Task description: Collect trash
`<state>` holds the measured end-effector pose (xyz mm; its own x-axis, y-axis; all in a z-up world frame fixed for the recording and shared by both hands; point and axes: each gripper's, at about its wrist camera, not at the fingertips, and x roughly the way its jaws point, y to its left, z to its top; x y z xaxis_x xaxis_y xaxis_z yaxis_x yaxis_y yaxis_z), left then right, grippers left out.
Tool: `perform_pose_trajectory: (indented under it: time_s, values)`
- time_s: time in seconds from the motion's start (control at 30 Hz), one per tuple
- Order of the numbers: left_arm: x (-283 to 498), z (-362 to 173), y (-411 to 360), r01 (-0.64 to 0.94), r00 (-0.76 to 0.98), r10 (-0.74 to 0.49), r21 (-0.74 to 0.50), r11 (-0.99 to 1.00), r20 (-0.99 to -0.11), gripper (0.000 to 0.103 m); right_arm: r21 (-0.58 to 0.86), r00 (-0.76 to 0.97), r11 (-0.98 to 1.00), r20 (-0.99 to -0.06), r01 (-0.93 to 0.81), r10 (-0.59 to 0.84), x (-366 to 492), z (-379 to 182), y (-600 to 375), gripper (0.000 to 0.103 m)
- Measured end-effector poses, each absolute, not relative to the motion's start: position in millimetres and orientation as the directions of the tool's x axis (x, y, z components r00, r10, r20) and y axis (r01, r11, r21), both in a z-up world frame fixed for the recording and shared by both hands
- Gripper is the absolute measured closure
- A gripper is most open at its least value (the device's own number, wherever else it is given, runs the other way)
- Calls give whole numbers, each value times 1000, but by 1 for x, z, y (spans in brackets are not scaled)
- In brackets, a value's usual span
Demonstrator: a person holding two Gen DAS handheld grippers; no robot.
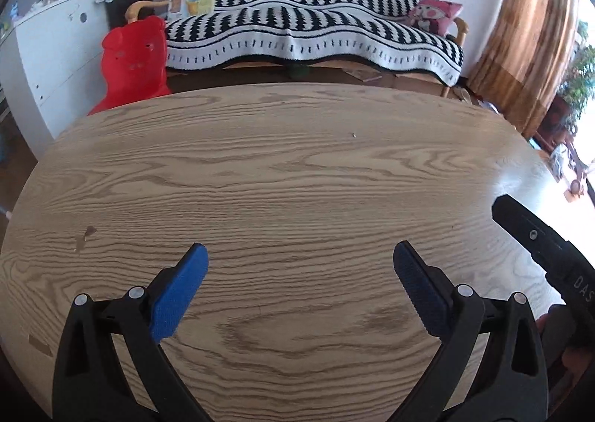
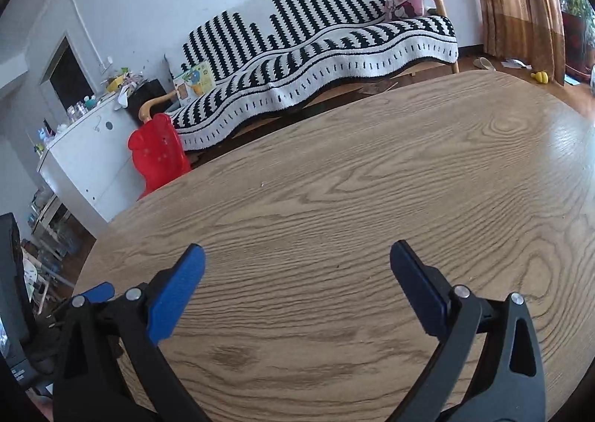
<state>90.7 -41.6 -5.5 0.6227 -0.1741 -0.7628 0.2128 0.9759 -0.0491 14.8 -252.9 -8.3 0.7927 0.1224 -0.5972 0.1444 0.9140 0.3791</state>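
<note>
My left gripper (image 1: pixel 300 258) is open and empty, held low over the wooden table (image 1: pixel 297 169). My right gripper (image 2: pixel 297 258) is open and empty over the same table (image 2: pixel 372 180). Part of the right gripper's black body (image 1: pixel 539 239) shows at the right edge of the left wrist view. The only loose thing I see on the tabletop is a tiny pale crumb (image 1: pixel 354 135), also visible in the right wrist view (image 2: pixel 262 184). No larger trash or bin is in view.
A sofa with a black-and-white striped cover (image 1: pixel 308 31) stands beyond the table, with a pink cushion (image 1: pixel 435 14). A red plastic chair (image 1: pixel 135 61) stands at the far left edge. A white cabinet (image 1: pixel 52 50) with clutter is at left. Brown curtains (image 1: pixel 528 31) hang at right.
</note>
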Motion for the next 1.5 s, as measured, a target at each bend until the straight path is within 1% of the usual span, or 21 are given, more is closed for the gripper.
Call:
perform_pose_trajectory:
  time_s: [0.27, 0.5, 1.5]
  values:
    - [90, -7, -50, 217, 627, -148, -11, 976, -765, 6, 389, 790, 906, -602, 166, 115, 12, -9, -261, 7]
    - [90, -9, -56, 231, 627, -112, 47, 972, -770, 6, 388, 788, 908, -603, 158, 121, 12, -9, -261, 7]
    - [86, -12, -62, 238, 626, -103, 64, 969, -773, 6, 354, 779, 923, -618, 151, 110, 9, -8, -256, 7]
